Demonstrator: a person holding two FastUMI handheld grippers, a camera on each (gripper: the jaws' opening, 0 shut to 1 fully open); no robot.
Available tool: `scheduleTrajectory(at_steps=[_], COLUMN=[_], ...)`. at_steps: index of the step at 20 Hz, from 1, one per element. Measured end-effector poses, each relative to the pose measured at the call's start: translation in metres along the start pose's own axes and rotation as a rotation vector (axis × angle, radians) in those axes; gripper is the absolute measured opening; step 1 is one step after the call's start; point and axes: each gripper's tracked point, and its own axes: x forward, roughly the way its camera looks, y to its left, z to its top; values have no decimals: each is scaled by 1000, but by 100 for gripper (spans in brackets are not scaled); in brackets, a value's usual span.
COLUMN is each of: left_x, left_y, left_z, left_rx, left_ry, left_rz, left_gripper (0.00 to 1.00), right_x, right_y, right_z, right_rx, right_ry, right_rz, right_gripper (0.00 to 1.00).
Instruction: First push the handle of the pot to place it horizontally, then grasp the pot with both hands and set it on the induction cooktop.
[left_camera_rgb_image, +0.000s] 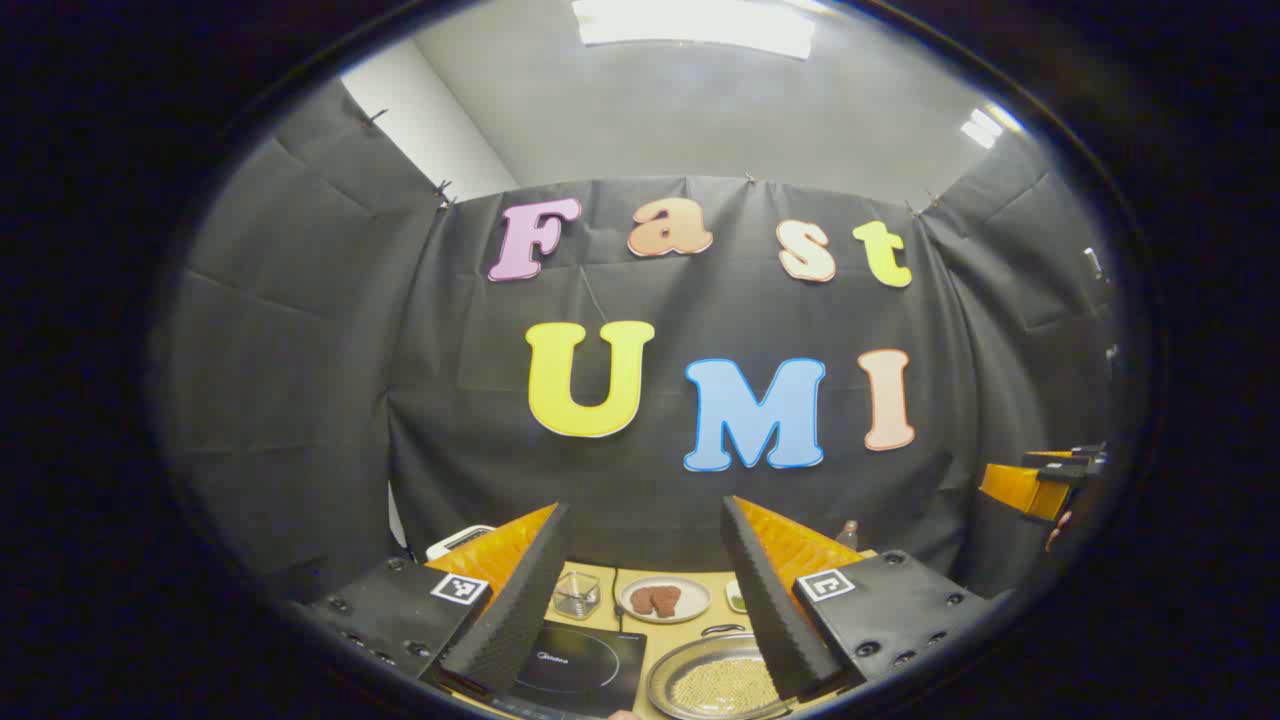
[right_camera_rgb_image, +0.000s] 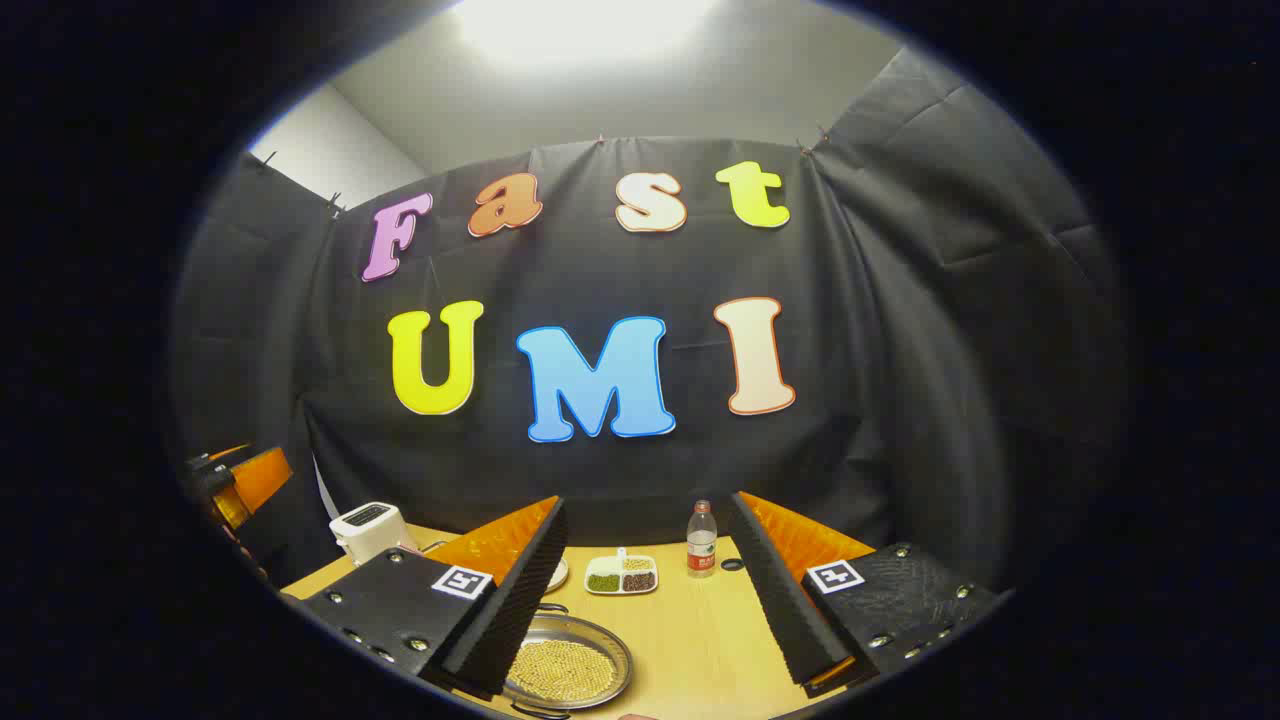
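We see the pot (left_camera_rgb_image: 722, 682) on the desk (right_camera_rgb_image: 700, 640), below our left hand-held gripper (left_camera_rgb_image: 640, 600). It lies beside the induction cooktop (left_camera_rgb_image: 580, 665). Both the left and the right hand-held gripper (right_camera_rgb_image: 645, 600) are spread, empty.

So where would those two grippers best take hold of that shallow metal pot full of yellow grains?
Probably by its two small loop handles, one gripper from each side. The pot is wide, low and full of loose grains, so a grip on opposite sides should keep it level. One handle shows at the far rim; it is not yet turned sideways. The left gripper and right gripper are open above the table.
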Motion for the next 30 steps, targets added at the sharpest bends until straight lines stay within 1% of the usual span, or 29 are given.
scheduleTrajectory(at_steps=[1,2,3,4,5,7,8,9,11,13,14,15,16,18,19,21,23,26,29,30], left_x=[2,4,6,8,9,14,15,16,17,20,20,22,23,23,24,24,23,27,28,29], left_y=[1,4,8,10,12,10,11,14,14,15,14,15,13,10,10,8,5,6,8,9], left_z=[3,5,4,4,5,-1,-2,-4,-2,0,1,1,2,5,5,2,0,0,-5,-8], left_rx=[-2,-15,-34,-47,-48,-55,-51,-48,-48,-41,-36,-30,-29,-31,-26,-23,-34,-35,-27,-26], left_ry=[-4,2,13,15,8,9,8,11,-2,-14,-17,-11,-5,-15,-20,-17,-10,-14,-4,-1], left_rz=[-13,-25,-35,-46,-61,-106,-120,-133,-159,-166,-164,-159,-156,-152,-146,-134,-129,-121,-118,-115], left_gripper=[94,99,96,96,98,96,99,97,97,99,96,98,95,99,96,98,96,99,96,98], right_x=[0,0,-1,-3,-2,-1,-1,-1,1,6,8,12,15,20,22,25,26,26,24,24], right_y=[3,5,7,12,17,18,21,22,27,31,31,32,31,34,36,41,45,52,59,62], right_z=[3,4,5,9,12,8,7,7,4,-2,-3,-6,-9,-14,-18,-27,-39,-54,-75,-85], right_rx=[2,-6,-18,-23,-21,-27,-30,-36,-44,-54,-64,-75,-81,-77,-74,-79,-90,-92,-95,-93], right_ry=[-5,-1,0,-12,-24,-25,-26,-24,-20,-7,-1,11,20,35,48,71,103,144,199,225], right_rz=[-9,-25,-39,-43,-50,-74,-86,-98,-103,-89,-78,-67,-57,-32,-20,5,31,66,95,106], right_gripper=[99,98,98,99,99,99,99,99,99,98,98,98,98,99,99,99,99,99,99,96])
